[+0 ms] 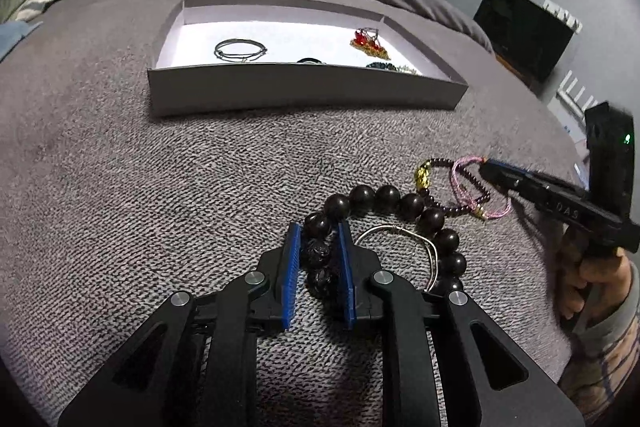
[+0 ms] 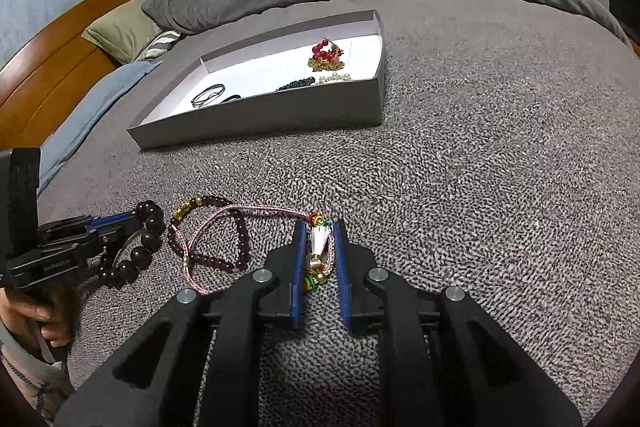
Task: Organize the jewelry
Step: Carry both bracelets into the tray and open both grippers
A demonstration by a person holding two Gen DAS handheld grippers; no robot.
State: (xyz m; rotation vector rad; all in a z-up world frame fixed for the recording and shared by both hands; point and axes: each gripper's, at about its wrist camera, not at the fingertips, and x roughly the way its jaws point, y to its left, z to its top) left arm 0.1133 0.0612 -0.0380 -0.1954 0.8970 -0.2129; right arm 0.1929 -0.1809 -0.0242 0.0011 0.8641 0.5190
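Blue pads of the left gripper (image 1: 318,227) straddle the dark beads (image 1: 362,195) on the grey blanket (image 1: 200,167), jaws narrowed around two or three beads; whether they already pinch cannot be told. Across the pile, the right gripper (image 2: 318,225) brackets the pendant of the pink cord (image 2: 256,209), its jaws narrow, a sliver of gap showing on each side, so it looks poised rather than clamped. Between the two lie a garnet strand (image 2: 216,261) with a gold charm and a silver bangle (image 1: 400,231), both overlapping the beads and cord. The box (image 1: 308,87) sits well beyond, already holding a wire bangle (image 1: 240,50), a red cluster (image 1: 368,41) and other pieces. Clean work probably means closing firmly on a bead's middle, not the seam between two, and lifting slowly and straight up so the bangle and garnet strand slide free instead of trailing. Lifting one piece at a time would likely spare a tangle.
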